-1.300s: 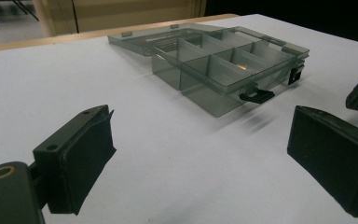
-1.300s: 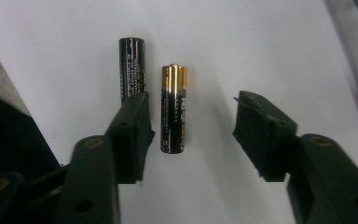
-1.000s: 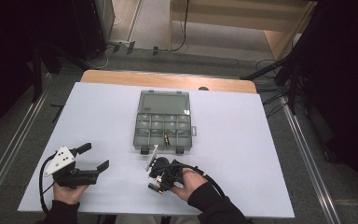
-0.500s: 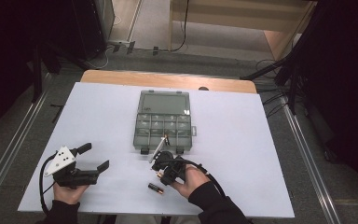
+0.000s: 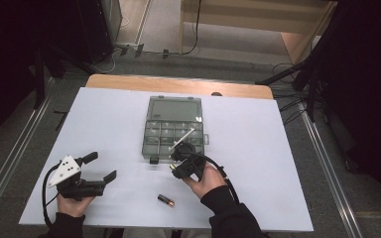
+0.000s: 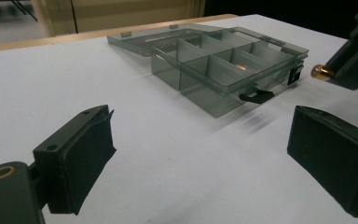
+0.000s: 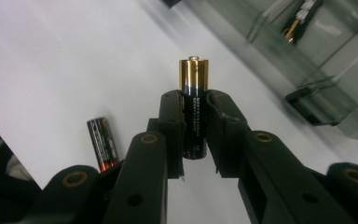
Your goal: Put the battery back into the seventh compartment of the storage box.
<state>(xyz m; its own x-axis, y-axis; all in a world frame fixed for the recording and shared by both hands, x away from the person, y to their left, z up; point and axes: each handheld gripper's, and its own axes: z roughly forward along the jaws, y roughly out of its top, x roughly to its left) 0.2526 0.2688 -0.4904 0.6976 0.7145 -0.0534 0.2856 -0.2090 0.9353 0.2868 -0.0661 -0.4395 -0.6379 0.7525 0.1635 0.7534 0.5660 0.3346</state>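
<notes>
1. A battery (image 7: pixel 194 105) is being held clamped between the jaws of the right gripper (image 7: pixel 195 116), with its gold end sticking out past the fingertips. That gold end (image 6: pixel 320 72) is also being seen in the left gripper view, just short of the box's latch side.

2. The compartment box (image 5: pixel 173 135) is lying open just ahead of the right gripper (image 5: pixel 181 161), with its lid folded flat beyond it. One battery (image 7: pixel 300 17) is already lying in a compartment ahead of the held one and to its right.

3. By judgement, the step in hand is the carrying of the held battery over the near wall of the box. It is best being lifted high enough for the protruding end to clear that wall and the black latch (image 7: pixel 311 109).

4. The battery is probably best being laid down lengthwise in a compartment, so the gripper should be tilted until the cell is lying along the compartment floor before the jaws are being parted.

5. A loose grip is the risk: the cell is being held only by its lower half, so sharp swings are better avoided.

6. Another battery (image 5: pixel 165 200) is lying on the table (image 5: pixel 104 119) behind the right gripper, near the person's wrist, and is judged to be waiting its turn.

7. The left gripper (image 5: pixel 95 166) is being held with its jaws wide apart and nothing between them, well off to the side of the box.
</notes>
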